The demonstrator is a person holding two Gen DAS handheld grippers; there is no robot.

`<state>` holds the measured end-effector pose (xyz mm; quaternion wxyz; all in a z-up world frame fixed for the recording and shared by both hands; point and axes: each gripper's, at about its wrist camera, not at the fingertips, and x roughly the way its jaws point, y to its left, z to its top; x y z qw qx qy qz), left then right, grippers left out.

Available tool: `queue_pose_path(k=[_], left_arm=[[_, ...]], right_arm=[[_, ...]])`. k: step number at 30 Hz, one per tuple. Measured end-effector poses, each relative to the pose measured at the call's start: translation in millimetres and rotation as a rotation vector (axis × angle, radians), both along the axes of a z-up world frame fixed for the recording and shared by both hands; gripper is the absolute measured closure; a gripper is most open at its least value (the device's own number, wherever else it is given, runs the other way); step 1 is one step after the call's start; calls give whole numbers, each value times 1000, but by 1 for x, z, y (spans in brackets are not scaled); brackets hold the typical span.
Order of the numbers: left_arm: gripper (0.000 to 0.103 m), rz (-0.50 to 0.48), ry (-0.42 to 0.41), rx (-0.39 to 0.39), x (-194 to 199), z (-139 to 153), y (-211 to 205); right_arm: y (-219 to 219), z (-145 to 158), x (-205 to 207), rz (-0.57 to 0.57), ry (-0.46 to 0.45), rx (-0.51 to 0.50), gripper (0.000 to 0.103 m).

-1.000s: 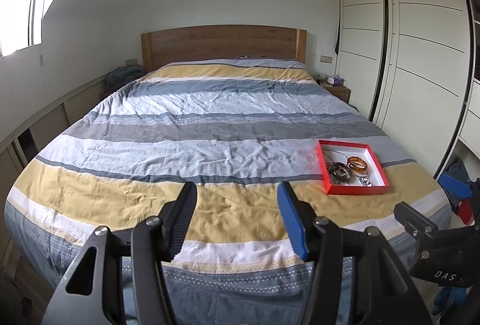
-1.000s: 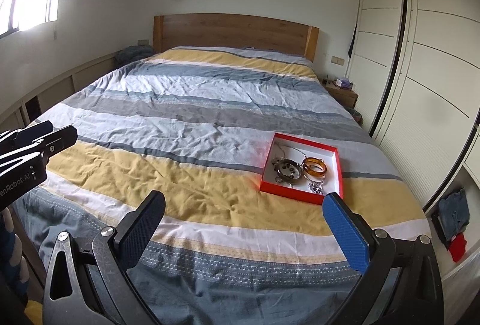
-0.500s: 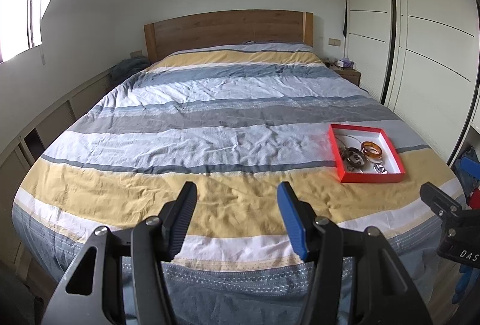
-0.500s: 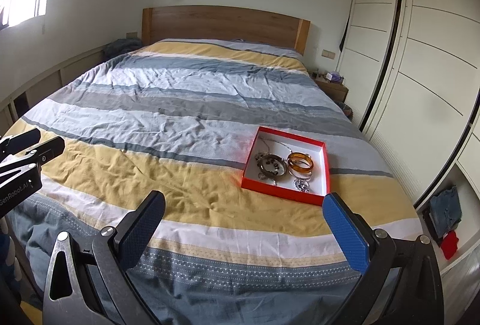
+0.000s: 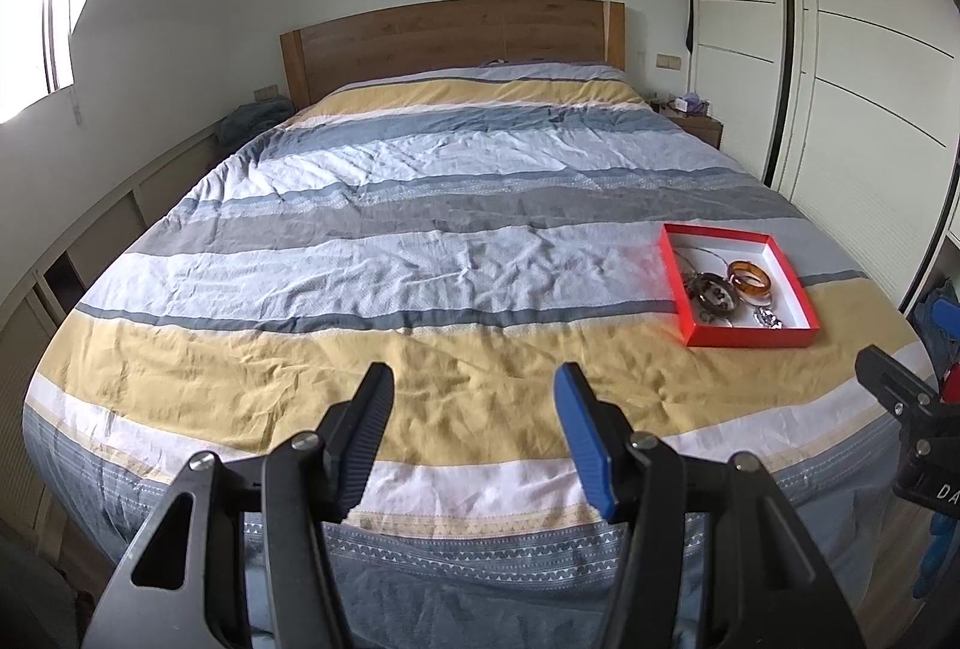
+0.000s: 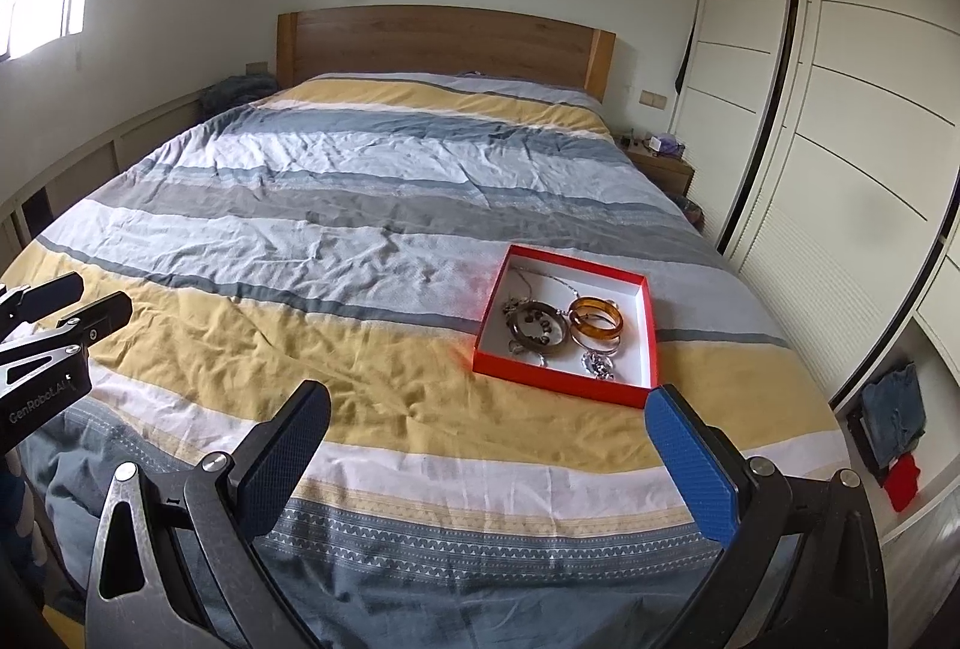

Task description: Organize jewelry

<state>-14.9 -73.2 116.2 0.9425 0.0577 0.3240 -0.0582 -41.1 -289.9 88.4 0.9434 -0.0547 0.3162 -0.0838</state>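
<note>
A shallow red box point(image 6: 650, 325) with a white inside lies on the striped bedspread near the bed's right foot; it also shows in the left wrist view point(image 5: 795, 289). It holds an amber bangle point(image 6: 595, 321), a dark bead bracelet point(image 6: 537, 330), a thin chain and small silver pieces. My right gripper point(image 6: 489, 418) is open wide and empty, just short of the box's near edge. My left gripper point(image 5: 474, 406) is open and empty over the yellow stripe, well left of the box.
The bed point(image 5: 456, 205) fills both views, with a wooden headboard point(image 5: 456, 31) at the far end. White wardrobe doors point(image 6: 840, 109) run along the right. A nightstand point(image 6: 660, 163) stands beside the headboard. Low shelving lines the left wall.
Both grippers have moved forward toward the bed; the red box now looks larger and closer, especially in the right wrist view. Both stay open.
</note>
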Motion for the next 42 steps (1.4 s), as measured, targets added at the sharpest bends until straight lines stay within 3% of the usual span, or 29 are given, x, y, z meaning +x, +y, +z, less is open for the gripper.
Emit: queue_pose_path(k=[20,42], left_arm=[[49,12,51,-7,14,-17,4],[49,10,48,-9,12,-16,6]], right_arm=[[6,-11,13,4,38,-29,0],[7,-12,12,10,41,-20,0]])
